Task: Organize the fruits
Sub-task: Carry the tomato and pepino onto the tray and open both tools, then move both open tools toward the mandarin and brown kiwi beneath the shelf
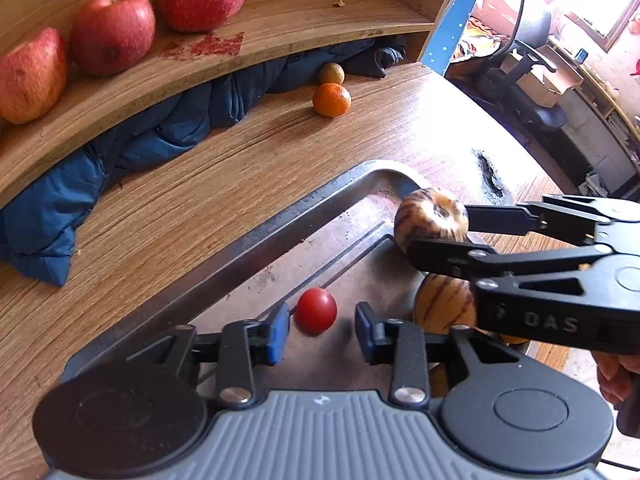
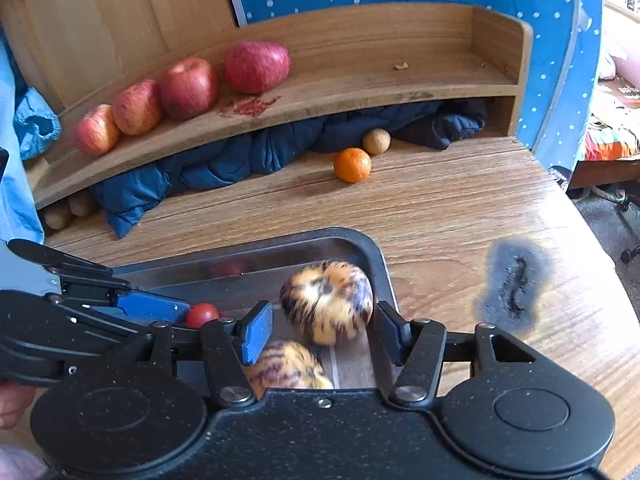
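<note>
A metal tray (image 1: 240, 256) (image 2: 372, 256) lies on the wooden table. My left gripper (image 1: 322, 330) is open, and a small red tomato (image 1: 316, 311) (image 2: 202, 314) sits on the tray just ahead of its blue pads (image 2: 148, 306). My right gripper (image 2: 324, 332) (image 1: 440, 234) is open around a round brown-striped fruit (image 2: 326, 302) (image 1: 430, 216) near the tray's far corner. That fruit looks blurred. A second striped fruit (image 1: 444, 304) (image 2: 286, 366) lies on the tray, partly hidden under the right gripper. Several red apples (image 1: 112, 30) (image 2: 188, 88) stand in a row on the wooden shelf (image 2: 360, 92).
An orange (image 1: 331, 100) (image 2: 352, 165) and a small brownish fruit (image 1: 331, 73) (image 2: 376, 141) lie on the table by the shelf. A blue jacket (image 1: 120, 152) (image 2: 224, 160) is stuffed under the shelf. A burn mark (image 2: 516, 284) scars the table right of the tray. An office chair (image 1: 528, 68) stands beyond the table's edge.
</note>
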### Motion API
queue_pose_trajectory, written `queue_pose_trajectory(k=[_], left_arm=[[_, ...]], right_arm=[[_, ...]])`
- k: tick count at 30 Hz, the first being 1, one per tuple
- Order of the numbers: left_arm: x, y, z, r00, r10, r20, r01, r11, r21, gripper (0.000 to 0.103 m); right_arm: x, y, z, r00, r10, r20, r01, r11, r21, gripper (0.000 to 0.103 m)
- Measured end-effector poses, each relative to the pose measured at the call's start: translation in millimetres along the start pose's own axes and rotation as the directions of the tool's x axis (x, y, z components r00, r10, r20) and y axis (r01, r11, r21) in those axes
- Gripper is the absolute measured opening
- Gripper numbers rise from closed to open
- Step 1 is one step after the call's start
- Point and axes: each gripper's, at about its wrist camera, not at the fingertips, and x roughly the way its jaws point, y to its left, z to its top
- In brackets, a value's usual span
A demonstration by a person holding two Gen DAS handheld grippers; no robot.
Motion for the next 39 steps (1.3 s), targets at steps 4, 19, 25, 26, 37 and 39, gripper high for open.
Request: queue_pose_trajectory(k=[4,19,25,26,37,39], left_arm=[[-13.5,-9.8,-7.1,0.999,0.029,0.033,-0.029,1.000,-0.003,0.062],[-79.8,-33.5,-71.7,0.979,0.139,0.149,-0.115,0.981,-0.159,0.102],[-101.0,-32.2,-107.5,0.973,0.188,0.137,-0.158,0.966,-0.202,0.102],[-104.1,-31.1,-113.5,0.972,0.195,0.131,-0.166,0.964,-0.207,0.102],[-119.8,-19.3,-142.5,0.967,0.244,0.067,-0.219,0.941,-0.259,0.102],[-120.8,-18.1,-140.6,0.967,0.249,0.061,-0.225,0.939,-0.261,0.102]], right_arm=[[-21.1,-3.7,-9.9,0.999,-0.004,0.031,0.004,1.000,0.009,0.066],[-100.0,-3.2,-64.7,0.995,0.019,0.102,-0.016,1.000,-0.024,0.101],[-110.1,5.8,-83.4,0.997,0.035,0.076,-0.033,0.999,-0.031,0.102],[-110.8,7.5,-86.1,0.997,0.038,0.070,-0.036,0.999,-0.032,0.102],[-110.5,24.1,-101.1,0.997,0.072,0.014,-0.072,0.997,-0.035,0.102],[-109.0,24.4,-99.7,0.997,0.077,0.008,-0.076,0.997,-0.030,0.102]])
